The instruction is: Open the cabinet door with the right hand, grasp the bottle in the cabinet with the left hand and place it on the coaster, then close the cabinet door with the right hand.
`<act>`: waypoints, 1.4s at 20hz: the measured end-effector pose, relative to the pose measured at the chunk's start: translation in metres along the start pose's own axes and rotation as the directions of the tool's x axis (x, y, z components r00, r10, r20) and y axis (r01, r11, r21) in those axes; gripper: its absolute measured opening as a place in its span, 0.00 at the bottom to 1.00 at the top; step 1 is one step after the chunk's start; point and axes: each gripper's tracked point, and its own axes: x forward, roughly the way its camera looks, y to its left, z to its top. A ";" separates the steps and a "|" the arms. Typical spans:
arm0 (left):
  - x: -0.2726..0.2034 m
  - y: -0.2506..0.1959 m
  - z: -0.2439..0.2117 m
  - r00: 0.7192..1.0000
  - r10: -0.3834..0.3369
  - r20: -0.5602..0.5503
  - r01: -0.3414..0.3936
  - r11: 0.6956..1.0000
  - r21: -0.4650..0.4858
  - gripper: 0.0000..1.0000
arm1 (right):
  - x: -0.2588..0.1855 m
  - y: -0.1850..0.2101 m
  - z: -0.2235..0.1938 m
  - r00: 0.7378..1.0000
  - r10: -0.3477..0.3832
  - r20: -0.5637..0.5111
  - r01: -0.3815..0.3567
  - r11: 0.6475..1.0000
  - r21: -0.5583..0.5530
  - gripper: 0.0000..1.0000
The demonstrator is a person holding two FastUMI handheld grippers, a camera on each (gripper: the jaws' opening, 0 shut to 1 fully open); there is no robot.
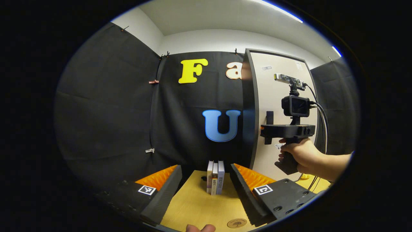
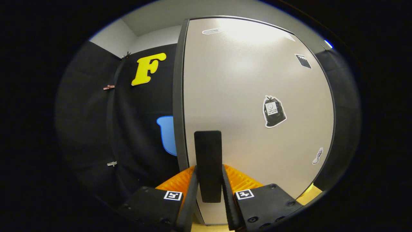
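The pale cabinet door (image 2: 257,80) stands flat against its dark frame, and whatever is inside is hidden. My right gripper (image 2: 209,170) has both fingers pressed on the sides of the door's black vertical handle (image 2: 208,151). In the left gripper view a hand holds that right gripper (image 1: 268,132) at the handle (image 1: 269,116) of the cabinet door (image 1: 280,96). My left gripper (image 1: 205,167) hangs open over the wooden table (image 1: 193,206) with nothing between its fingers. A small round coaster (image 1: 236,223) lies on the table near the front edge.
Three upright books (image 1: 215,181) stand on the table ahead of the left gripper, just left of the cabinet. The black cloth wall closes off the back and left. A cable trails from the right gripper down towards the table.
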 end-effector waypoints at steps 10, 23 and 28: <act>-0.009 0.000 0.009 1.000 0.021 0.021 -0.020 1.000 -0.016 0.95 | -0.042 0.004 -0.001 0.989 0.147 -0.033 -0.148 0.989 -0.004 0.16; -0.010 -0.077 0.026 0.992 -0.101 0.076 0.104 0.994 -0.031 0.93 | -0.182 -0.057 0.012 0.959 0.272 -0.081 -0.267 0.961 0.070 0.17; 0.010 -0.122 0.030 0.982 -0.170 0.085 0.173 0.985 -0.023 0.94 | -0.222 -0.110 0.020 0.978 0.196 -0.070 -0.193 0.980 0.046 0.16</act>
